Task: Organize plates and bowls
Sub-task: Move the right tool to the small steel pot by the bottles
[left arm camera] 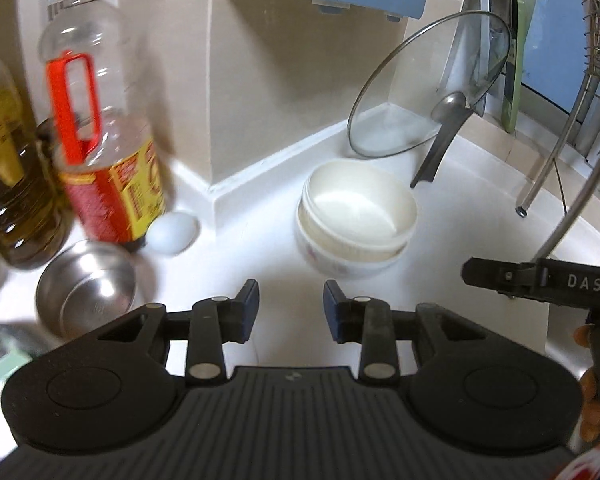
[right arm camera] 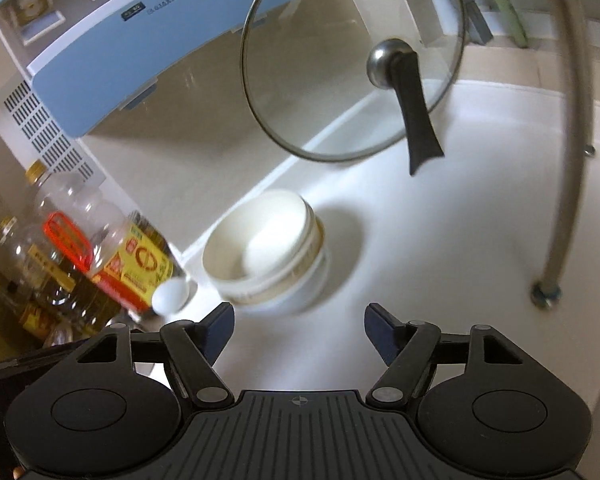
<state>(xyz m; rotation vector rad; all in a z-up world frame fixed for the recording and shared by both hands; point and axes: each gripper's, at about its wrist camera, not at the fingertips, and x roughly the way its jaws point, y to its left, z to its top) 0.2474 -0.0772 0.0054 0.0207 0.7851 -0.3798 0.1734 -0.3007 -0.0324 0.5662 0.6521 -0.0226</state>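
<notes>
A stack of white bowls [left arm camera: 356, 220] stands on the white counter [left arm camera: 460, 208], the top one nested a little crooked in the lower one; it also shows in the right wrist view [right arm camera: 268, 252]. A steel bowl [left arm camera: 86, 290] sits at the left front. My left gripper [left arm camera: 290, 310] is open and empty, a short way in front of the stack. My right gripper [right arm camera: 300, 332] is open and empty, just in front of and slightly right of the stack; it also shows in the left wrist view [left arm camera: 540, 280] at the right edge.
A glass pot lid [left arm camera: 428, 84] with a black handle leans in the corner behind the bowls. Oil bottles [left arm camera: 104, 140] and a white egg [left arm camera: 172, 232] stand at the left. A wire dish rack [left arm camera: 596, 80] stands at the right. A blue appliance [right arm camera: 160, 32] hangs on the wall.
</notes>
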